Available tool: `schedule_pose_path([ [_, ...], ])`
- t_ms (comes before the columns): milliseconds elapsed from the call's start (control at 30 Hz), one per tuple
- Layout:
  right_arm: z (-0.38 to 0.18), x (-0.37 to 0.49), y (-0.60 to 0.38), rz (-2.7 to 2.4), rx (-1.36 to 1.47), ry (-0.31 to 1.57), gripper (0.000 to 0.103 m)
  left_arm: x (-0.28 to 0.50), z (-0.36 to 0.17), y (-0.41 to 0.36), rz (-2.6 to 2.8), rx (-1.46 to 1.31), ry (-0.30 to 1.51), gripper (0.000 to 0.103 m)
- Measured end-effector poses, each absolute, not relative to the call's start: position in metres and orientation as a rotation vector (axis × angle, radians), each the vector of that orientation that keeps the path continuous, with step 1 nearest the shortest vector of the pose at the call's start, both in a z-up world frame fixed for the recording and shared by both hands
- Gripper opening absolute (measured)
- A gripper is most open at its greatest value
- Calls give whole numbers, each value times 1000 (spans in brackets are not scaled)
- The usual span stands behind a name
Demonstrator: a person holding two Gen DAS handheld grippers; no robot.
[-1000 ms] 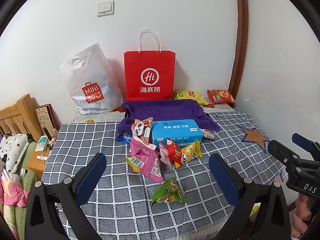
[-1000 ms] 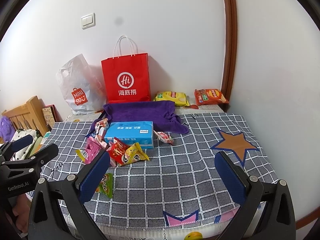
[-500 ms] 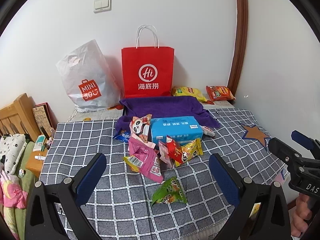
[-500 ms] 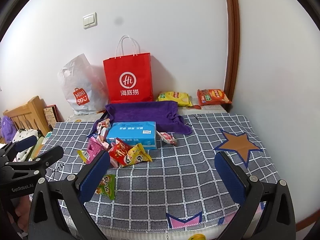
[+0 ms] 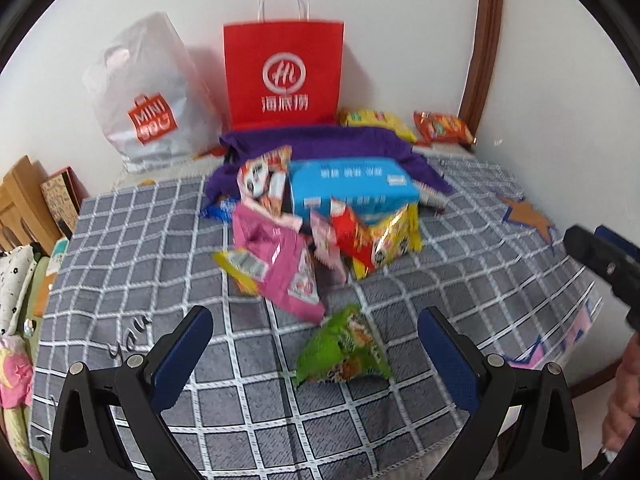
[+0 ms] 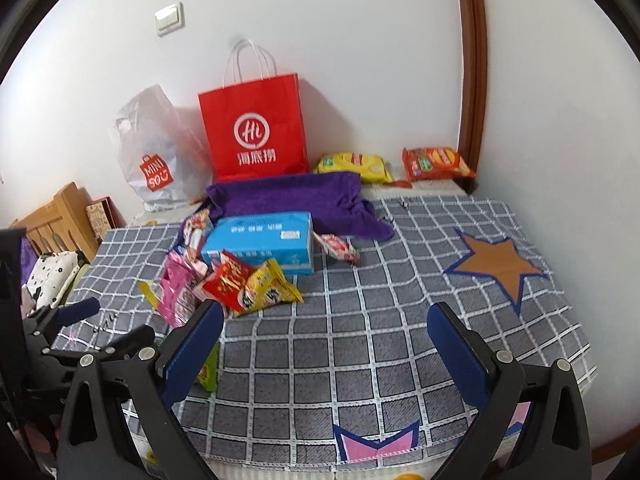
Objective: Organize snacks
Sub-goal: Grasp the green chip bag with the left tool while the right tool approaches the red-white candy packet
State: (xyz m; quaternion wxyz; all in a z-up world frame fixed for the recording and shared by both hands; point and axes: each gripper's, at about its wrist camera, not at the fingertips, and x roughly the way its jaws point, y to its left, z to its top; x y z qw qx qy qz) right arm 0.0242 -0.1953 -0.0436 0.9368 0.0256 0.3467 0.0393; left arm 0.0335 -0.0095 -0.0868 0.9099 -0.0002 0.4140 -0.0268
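Centrally in the left wrist view, the left gripper (image 5: 316, 344) stands with its jaws spread wide and nothing between them. A green snack packet (image 5: 340, 350) lies in the lower middle of the frame, framed by the two blue pads and slightly toward the right one; whether the pads are level with it or above it cannot be told. Its long axis runs roughly across the frame, from lower left to right. The remaining snack pile (image 5: 320, 232) sits in the middle of the frame, just beyond the green packet: a pink packet (image 5: 288, 272), a red and yellow packet (image 5: 376, 244) and a blue box (image 5: 352, 188), all on the grey checked cover (image 5: 160, 248).

In the right wrist view, the right gripper (image 6: 324, 336) is likewise spread and empty, aimed at bare cover right of the pile; the green packet shows only as a sliver at lower left, behind its left pad. By this judgement the left gripper is the nearer one, and a pick would call for a short advance onto the packet.

Legible writing: "MINISO" on the white plastic bag (image 5: 148, 92) at upper left, and "Hi" above three Chinese characters on the red paper bag (image 5: 284, 76) at upper middle. Print on the snack packets is too blurred to read.
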Motion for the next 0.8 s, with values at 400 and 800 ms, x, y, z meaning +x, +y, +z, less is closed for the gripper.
schedule_pose_path([
  [400, -102, 57, -220, 65, 120, 841, 97, 52, -150, -21, -92, 28, 980, 68],
  [800, -119, 99, -216, 92, 114, 877, 97, 63, -123, 2, -133, -73, 933, 55],
])
